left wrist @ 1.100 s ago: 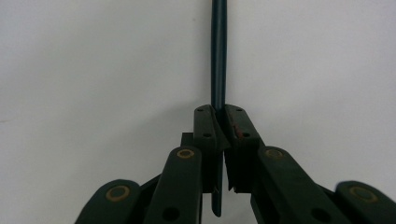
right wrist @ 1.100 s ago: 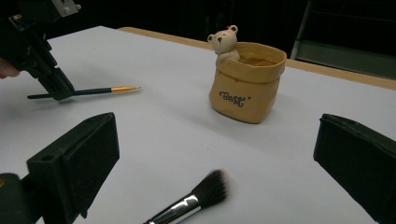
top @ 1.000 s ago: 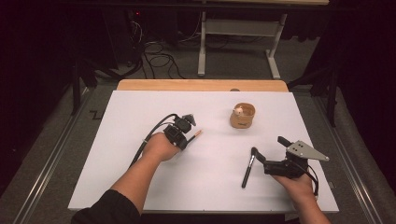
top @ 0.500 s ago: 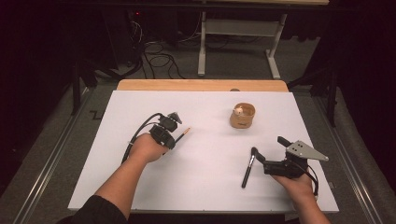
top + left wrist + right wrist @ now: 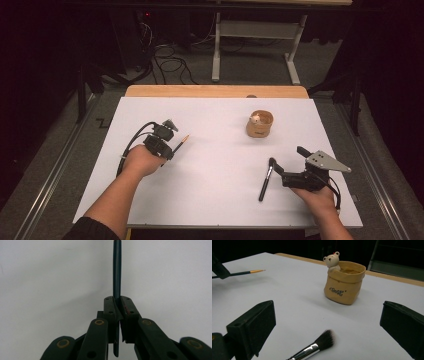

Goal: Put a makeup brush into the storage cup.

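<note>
While the left gripper (image 5: 167,141) pinches the thin brush (image 5: 181,143) above the table's (image 5: 215,170) left half, the right gripper (image 5: 327,322) stands spread wide, the makeup brush (image 5: 314,346) lying between its jaws, near the bear pot (image 5: 343,282).

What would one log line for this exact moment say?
left gripper: shut on thin brush | right gripper: open beside makeup brush | bear pot: upright on table

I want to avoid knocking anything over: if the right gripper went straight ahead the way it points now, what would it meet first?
Probably the makeup brush, lying on the table between the right gripper's open jaws. Beyond it stands the tan bear pot, roughly in line, though depth is hard to judge.
</note>
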Tool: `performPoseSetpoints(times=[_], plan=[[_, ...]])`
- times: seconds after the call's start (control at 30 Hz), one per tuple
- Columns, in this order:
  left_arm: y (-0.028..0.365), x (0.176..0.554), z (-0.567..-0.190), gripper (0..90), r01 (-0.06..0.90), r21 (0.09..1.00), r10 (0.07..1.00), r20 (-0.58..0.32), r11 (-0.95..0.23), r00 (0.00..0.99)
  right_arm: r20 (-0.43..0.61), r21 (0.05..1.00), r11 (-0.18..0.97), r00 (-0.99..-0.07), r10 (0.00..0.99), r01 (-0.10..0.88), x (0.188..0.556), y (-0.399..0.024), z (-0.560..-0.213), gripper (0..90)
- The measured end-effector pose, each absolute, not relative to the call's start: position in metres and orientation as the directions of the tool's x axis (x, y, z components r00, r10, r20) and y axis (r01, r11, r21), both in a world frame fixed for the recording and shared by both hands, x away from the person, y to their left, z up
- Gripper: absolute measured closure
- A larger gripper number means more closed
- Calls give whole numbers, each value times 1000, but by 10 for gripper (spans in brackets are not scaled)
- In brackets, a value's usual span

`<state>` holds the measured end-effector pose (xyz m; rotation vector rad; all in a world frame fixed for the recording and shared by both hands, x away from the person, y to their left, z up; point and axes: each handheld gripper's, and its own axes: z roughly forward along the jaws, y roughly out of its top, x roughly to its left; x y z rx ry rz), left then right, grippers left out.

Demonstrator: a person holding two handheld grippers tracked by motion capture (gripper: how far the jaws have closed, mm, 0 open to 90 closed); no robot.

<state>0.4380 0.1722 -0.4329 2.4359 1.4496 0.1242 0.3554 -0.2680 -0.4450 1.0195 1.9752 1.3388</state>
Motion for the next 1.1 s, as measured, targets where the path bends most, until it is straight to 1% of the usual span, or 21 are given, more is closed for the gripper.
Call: performPoseSetpoints(times=[0.17,0.3,0.47,0.83,1.0,1.1], plan=[[184,435,-432,841,854,308,882,-85,-419,464,-19,932,220,-568,823,288,355,-268,-445,8],[192,432,-434,841,862,317,887,-110,-396,448,-19,932,220,-568,823,288,356,-268,-445,8],[201,429,-436,841,867,330,894,-121,-373,431,-19,932,220,-567,823,288,356,-268,-445,8],[214,418,-437,841,858,420,906,-161,-296,391,-21,932,222,-570,822,286,356,-268,-446,8],[215,412,-439,841,847,454,904,-177,-276,389,-20,931,223,-569,822,288,356,-268,-446,8],[218,409,-440,841,839,479,909,-174,-258,379,-21,930,224,-569,822,290,356,-268,-446,8]])
